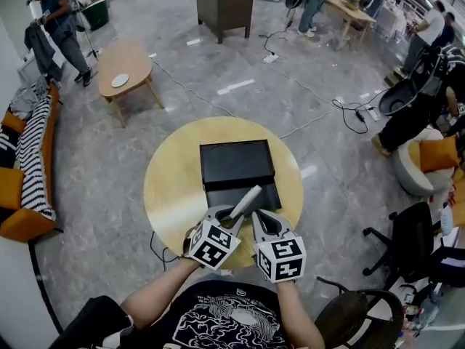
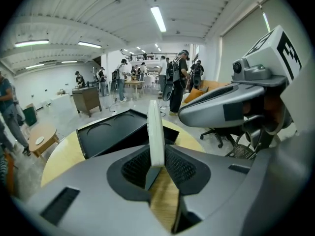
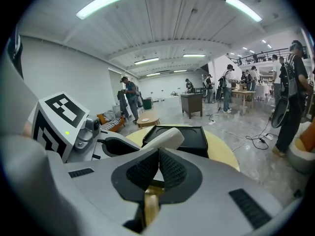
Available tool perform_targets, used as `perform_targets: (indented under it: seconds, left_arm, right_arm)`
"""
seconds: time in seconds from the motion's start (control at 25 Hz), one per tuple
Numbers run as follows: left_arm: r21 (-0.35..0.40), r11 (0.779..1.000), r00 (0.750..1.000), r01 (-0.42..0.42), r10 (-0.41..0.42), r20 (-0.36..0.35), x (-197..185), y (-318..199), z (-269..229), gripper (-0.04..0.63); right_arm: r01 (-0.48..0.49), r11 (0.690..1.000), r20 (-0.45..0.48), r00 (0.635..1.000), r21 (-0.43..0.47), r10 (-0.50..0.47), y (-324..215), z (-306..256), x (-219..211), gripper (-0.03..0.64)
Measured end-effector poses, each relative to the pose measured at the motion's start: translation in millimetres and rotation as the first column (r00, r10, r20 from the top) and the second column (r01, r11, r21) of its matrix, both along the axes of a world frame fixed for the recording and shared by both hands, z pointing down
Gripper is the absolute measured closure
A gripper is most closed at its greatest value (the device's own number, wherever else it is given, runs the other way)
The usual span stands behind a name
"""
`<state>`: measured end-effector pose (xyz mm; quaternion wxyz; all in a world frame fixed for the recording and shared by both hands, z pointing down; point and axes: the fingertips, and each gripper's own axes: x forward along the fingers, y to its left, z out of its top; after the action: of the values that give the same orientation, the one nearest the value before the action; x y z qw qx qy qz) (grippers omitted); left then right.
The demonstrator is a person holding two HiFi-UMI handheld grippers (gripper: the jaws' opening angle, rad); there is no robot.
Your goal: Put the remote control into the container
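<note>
A white remote control [image 1: 245, 201] is gripped at its near end, my left gripper [image 1: 231, 215] shut on it. It slants up and away over the near edge of the black container [image 1: 218, 162] on the round yellow table [image 1: 171, 187]. In the left gripper view the remote [image 2: 156, 132] stands edge-on between the pads of the left gripper [image 2: 156, 168], with the container [image 2: 113, 132] just beyond. My right gripper [image 1: 261, 215] sits beside the left one, shut with nothing in it. From the right gripper [image 3: 158, 168] view, the remote [image 3: 165, 137] shows ahead of the container [image 3: 189, 136].
A black office chair [image 1: 407, 242] stands to the right and another chair [image 1: 356, 318] at bottom right. A low wooden table [image 1: 123, 67], a sofa [image 1: 29, 166] and a dark cabinet [image 1: 224, 6] lie further off. Cables cross the floor; several people stand around the room.
</note>
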<state>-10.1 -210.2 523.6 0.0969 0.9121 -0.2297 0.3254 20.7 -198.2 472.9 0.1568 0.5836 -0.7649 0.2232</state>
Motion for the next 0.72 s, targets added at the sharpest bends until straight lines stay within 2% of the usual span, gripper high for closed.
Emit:
perform_targets:
  seconds: [0.32,0.52,0.72]
  left_arm:
    - [0.007,0.998,0.995,-0.061,0.060,0.074,1.7,-12.8,25.8,0.499]
    - [0.000,0.996,0.989,-0.087,0.086,0.120,11.1,-20.0,40.0,0.499]
    - [-0.029,0.997,0.985,-0.072,0.076,0.155,18.1,-22.6,55.0,0.498]
  right_arm:
    - [-0.020,1.000,-0.007,1.000,-0.014,0.020,-8.6,12.7,8.8,0.594]
    - [0.000,1.000,0.006,1.000,-0.016,0.000,-15.2,18.6,19.9,0.594]
    - [0.035,0.999,0.020,0.999,-0.032,-0.034,-19.0,30.9,31.8,0.594]
